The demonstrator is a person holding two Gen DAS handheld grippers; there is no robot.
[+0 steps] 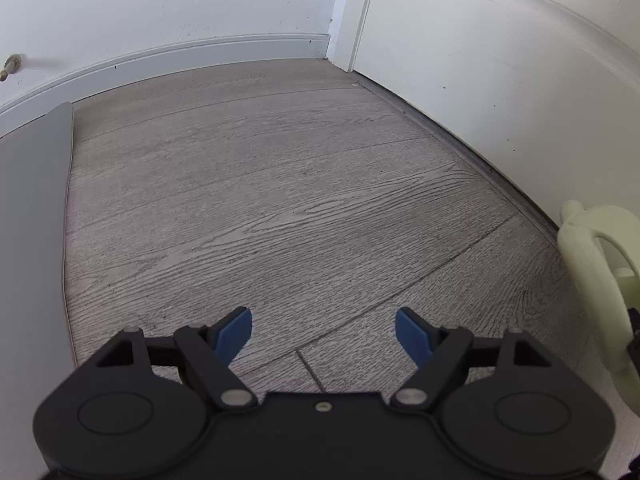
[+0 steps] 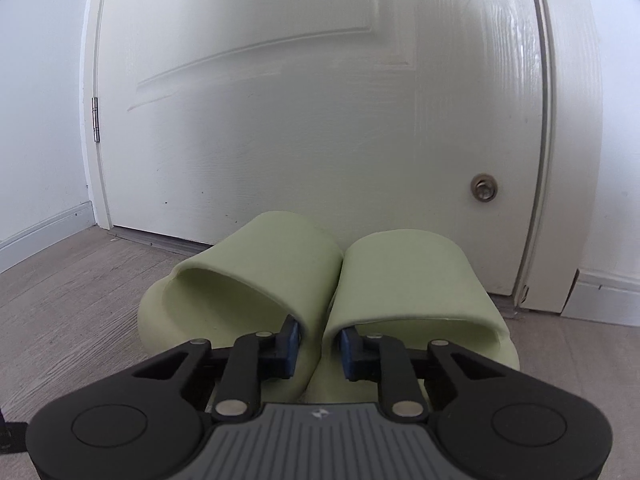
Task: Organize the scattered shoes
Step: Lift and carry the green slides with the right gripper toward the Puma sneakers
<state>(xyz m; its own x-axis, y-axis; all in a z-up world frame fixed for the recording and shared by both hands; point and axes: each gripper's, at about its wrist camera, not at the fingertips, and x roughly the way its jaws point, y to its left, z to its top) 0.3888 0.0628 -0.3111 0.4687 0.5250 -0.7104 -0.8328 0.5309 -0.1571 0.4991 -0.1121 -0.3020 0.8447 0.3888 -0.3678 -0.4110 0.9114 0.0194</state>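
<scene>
Close in, the right tongs (image 2: 319, 346) pinch the touching inner walls of two green slides (image 2: 256, 280), which sit side by side before the door (image 2: 300, 100). Left tongs (image 1: 323, 330) gape over bare floor (image 1: 280, 200), a slide just to their right.

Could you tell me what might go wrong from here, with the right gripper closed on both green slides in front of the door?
1. The right gripper pinches only the adjoining inner edges of the two slides; one could slip free and drop to the floor.
2. The slides sit close to the door, so a forward move could bump it.
3. The left gripper is open over bare floor, too far off to catch a falling slide.
</scene>
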